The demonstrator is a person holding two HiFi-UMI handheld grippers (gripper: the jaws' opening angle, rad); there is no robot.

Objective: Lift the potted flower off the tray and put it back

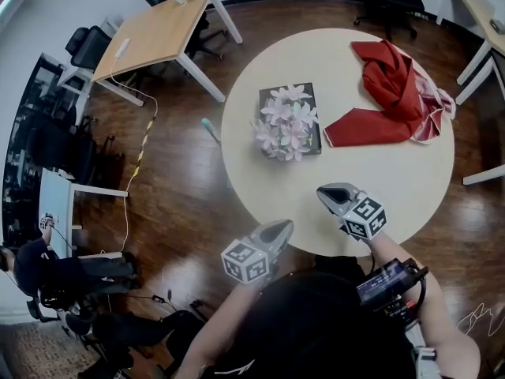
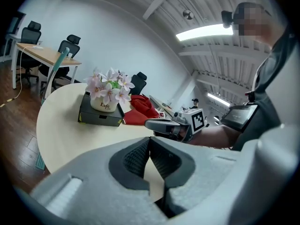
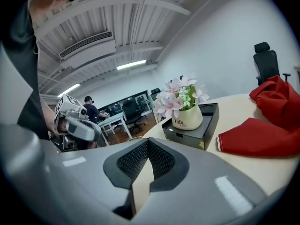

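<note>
The potted flower [image 1: 286,122], pink blooms in a white pot, stands on a dark square tray [image 1: 310,91] toward the left of a round cream table [image 1: 394,188]. My left gripper [image 1: 286,225] hangs at the table's near edge, shut and empty. My right gripper [image 1: 322,190] is over the near part of the table, short of the tray, also shut with nothing in it. The left gripper view has the pot [image 2: 104,104] on its tray [image 2: 98,117] well beyond the closed left gripper [image 2: 150,139]. In the right gripper view the pot [image 3: 187,118] sits ahead of the closed right gripper [image 3: 148,141].
A crumpled red cloth [image 1: 390,93] lies on the table right of the tray. A wooden desk [image 1: 154,30] and office chairs [image 1: 87,46] stand at the far left, with cables on the wood floor [image 1: 142,144]. A person [image 1: 39,267] sits at the lower left.
</note>
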